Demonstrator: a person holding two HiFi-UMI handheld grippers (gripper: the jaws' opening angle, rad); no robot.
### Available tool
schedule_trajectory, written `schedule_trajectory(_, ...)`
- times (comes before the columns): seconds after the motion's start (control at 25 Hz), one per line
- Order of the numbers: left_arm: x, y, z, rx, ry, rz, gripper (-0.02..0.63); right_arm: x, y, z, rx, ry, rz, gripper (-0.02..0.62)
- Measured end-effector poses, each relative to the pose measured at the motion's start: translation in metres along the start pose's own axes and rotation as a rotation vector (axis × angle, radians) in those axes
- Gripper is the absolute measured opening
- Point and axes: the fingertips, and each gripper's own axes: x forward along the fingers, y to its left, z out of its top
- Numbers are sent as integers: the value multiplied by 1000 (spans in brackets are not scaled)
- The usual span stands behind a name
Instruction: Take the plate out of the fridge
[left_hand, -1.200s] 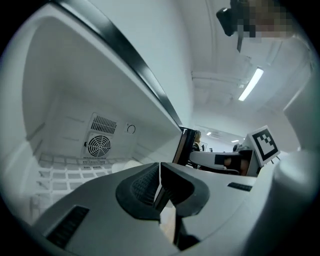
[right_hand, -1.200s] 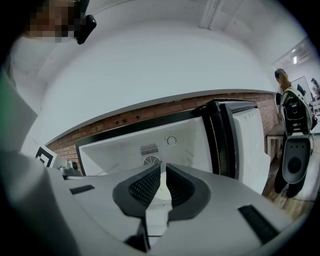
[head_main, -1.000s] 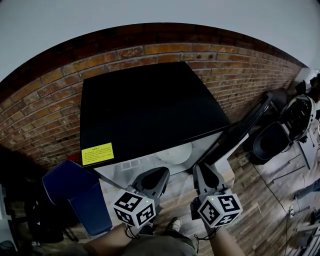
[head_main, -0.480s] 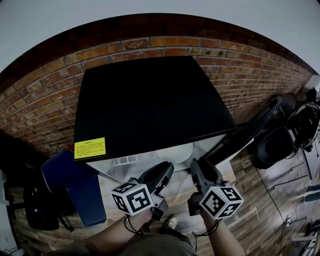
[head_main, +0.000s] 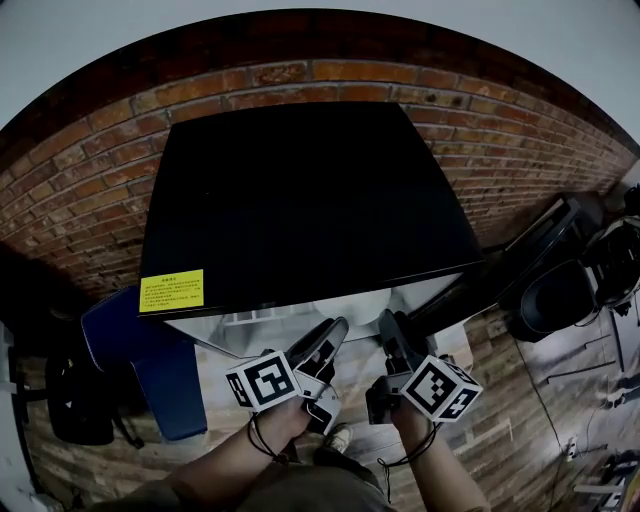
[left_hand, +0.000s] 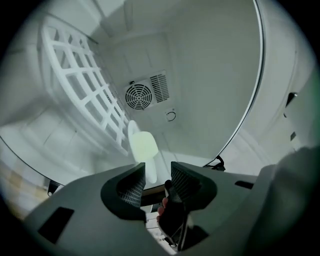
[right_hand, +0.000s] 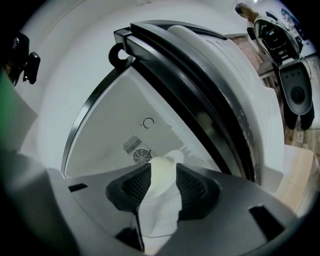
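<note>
Left gripper (head_main: 335, 330) and right gripper (head_main: 386, 325) have just been opening their jaws, nothing between them yet, aimed into the open fridge (head_main: 300, 200), probably to grab the plate (head_main: 350, 305) lying inside.

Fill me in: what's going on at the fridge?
A person holds a gripper in each hand at a small black fridge, whose door is open to the right. The left gripper and right gripper point into the compartment. Their jaws have just been opening and stand apart, with nothing between the pads. The white plate sits inside, ahead of both, not yet gripped.
</note>
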Motion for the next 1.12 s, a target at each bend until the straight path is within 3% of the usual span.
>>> schedule_trajectory(0.64, 5, 14, -3, -166, -3, 12, 149, 32, -18, -26, 252, 60, 21, 140)
schedule_trajectory(0.84, 2, 32, -10, -228, 8, 60, 149, 38, -19, -29, 307, 63, 29, 140)
schedule_trajectory(1.12, 19, 44, -4, -287, 10, 61, 149, 43, -14, -28, 367, 58, 56, 96)
